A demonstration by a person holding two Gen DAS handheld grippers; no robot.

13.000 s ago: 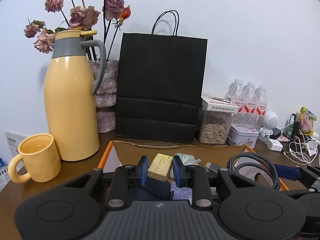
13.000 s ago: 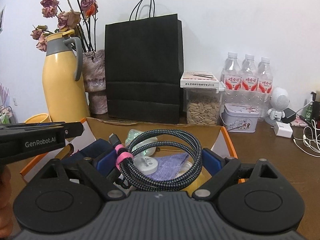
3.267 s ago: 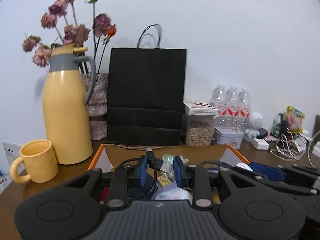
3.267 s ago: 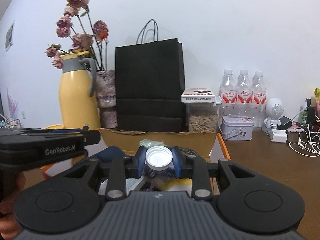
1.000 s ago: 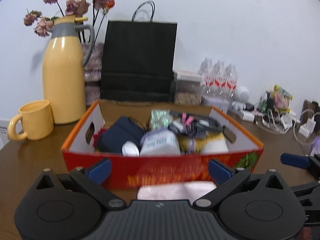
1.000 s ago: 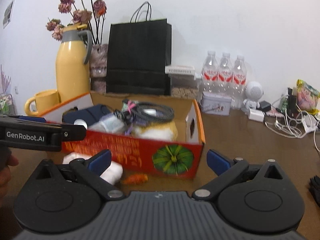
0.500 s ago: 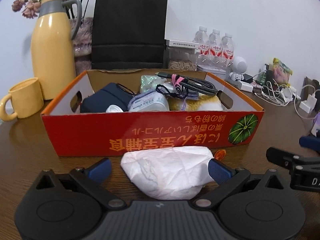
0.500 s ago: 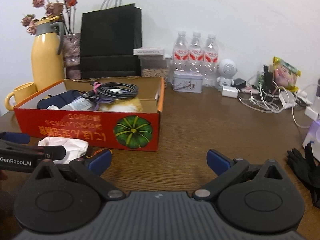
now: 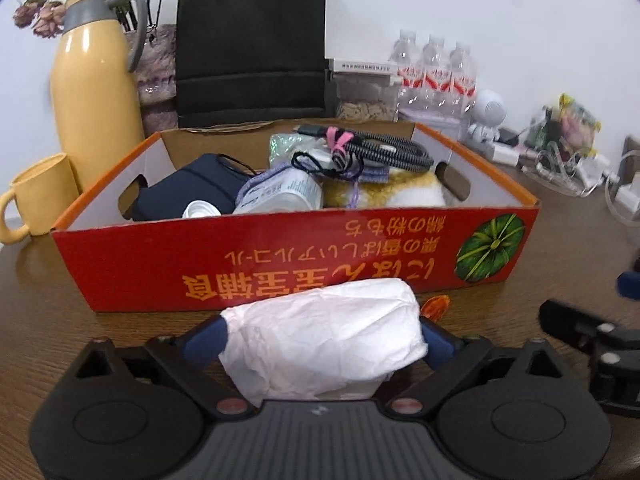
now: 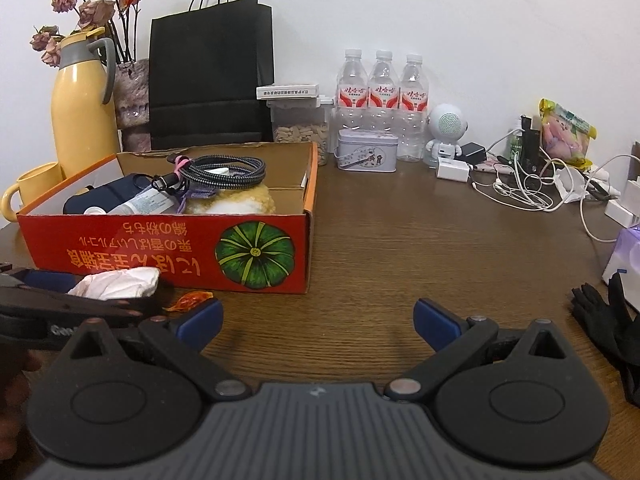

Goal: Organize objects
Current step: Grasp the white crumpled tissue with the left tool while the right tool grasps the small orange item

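since a second ago the left tool [image 9: 322, 334] has dropped around the white tissue pack [image 9: 324, 340] on the bench [image 10: 420, 240] before the red box [image 9: 280, 256], jaws closing on it, so pickup looks imminent; the right tool [image 10: 316, 320] gapes wide, holding nothing.

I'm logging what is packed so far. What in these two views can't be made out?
- Left wrist view: the red box front wall hides its floor.
- The white tissue pack covers most of the orange wrapper.
- Right wrist view: the left claw is cut off at the frame's left edge.
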